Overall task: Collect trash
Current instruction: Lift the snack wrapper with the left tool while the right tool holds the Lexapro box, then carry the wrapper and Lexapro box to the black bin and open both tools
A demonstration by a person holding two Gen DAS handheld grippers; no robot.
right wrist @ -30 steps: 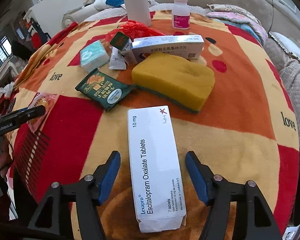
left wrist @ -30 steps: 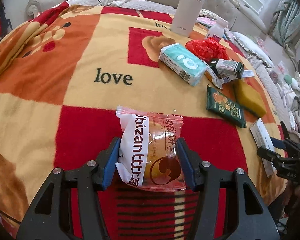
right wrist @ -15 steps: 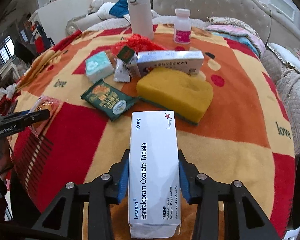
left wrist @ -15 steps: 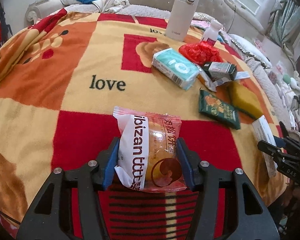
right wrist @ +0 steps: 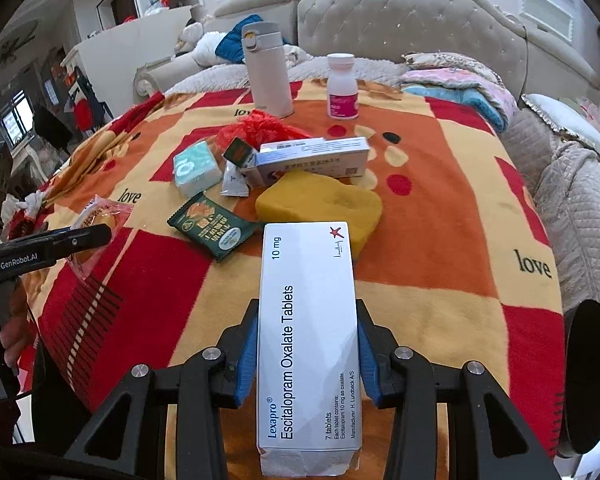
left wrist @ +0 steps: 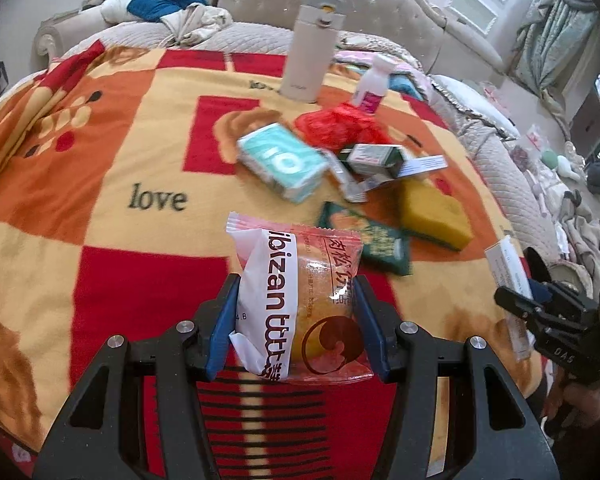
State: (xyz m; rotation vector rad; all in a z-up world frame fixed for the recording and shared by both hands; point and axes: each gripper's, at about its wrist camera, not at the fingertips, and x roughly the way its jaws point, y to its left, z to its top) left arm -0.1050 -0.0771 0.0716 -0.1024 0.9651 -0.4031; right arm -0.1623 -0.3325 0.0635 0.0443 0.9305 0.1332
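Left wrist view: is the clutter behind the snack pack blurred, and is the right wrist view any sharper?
Left wrist view: tissue pack and green sachet are smeared by motion blur, the snack pack in the left tool is crisp. Right wrist view: sharp, print on the tablet box is readable; fisheye bends the blanket edges in both.

The left gripper (left wrist: 294, 330), black-framed with blue pads, is pointed steeply downward and is clamped on a pink plastic snack packet (left wrist: 296, 300), held by its two long sides. The right gripper (right wrist: 306, 350), of the same build and likewise angled down, is closed against both long sides of a white cardboard tablet box (right wrist: 308, 340).
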